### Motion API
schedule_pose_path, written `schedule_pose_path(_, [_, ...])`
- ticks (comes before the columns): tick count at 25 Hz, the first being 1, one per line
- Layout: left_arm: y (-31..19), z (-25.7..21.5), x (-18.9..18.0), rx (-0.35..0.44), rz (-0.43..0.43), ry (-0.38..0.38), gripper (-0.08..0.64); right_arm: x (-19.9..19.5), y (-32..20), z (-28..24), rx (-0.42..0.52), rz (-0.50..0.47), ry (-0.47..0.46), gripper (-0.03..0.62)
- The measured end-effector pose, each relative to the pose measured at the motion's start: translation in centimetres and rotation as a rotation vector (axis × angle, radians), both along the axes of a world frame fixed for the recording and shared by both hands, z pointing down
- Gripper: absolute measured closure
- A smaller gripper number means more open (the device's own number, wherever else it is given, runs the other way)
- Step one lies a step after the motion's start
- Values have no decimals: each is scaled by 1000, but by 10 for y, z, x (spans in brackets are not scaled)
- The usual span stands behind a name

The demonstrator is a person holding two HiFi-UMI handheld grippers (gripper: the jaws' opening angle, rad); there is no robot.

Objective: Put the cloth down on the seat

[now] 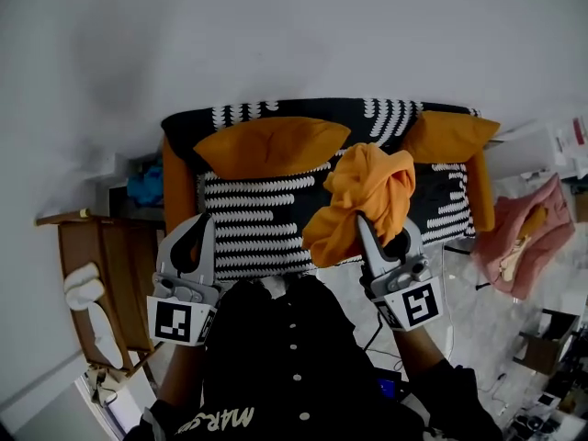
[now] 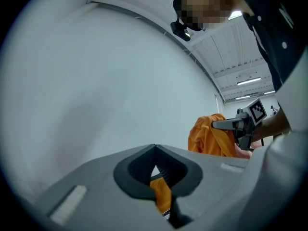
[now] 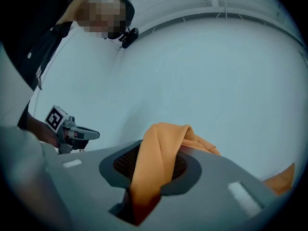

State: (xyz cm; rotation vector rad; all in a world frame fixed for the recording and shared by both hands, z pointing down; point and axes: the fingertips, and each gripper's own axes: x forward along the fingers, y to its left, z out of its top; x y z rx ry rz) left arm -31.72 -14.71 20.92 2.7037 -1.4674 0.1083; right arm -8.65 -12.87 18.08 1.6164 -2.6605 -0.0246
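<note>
Black-and-white patterned fabric sofa seat lies at my 12 o'clock. Over it at 1 o'clock hangs the crumpled orange cloth, pinched by my right gripper. At 11 o'clock my left gripper is pressed together, empty.

A plain pale wall filled the upper part of the head view. Against it stood a sofa in a black-and-white pattern, with two orange cushions. A wooden stand stood at its left and pink fabric lay at its right, above a pale floor. Strip lights shone on the ribbed ceiling.
</note>
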Motion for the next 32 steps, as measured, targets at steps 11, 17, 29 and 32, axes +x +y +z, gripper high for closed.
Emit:
schedule_pose_path(11, [26,56,49,-188,-20,-8,460,-11,-18,72,-126,-152,21,463])
schedule_pose_path(17, [47,100,78,-304,-8,-4,460,-31,-28,151,-209,-255,104,462])
schedule_pose_path(29, [60,159,99,-391,46,-56,460,-74,-31,331,-426,-396,311,463])
schedule_pose_path(32, [67,177,98,-409,51,-75,460,-88,-32,378,-447,-421,354,463])
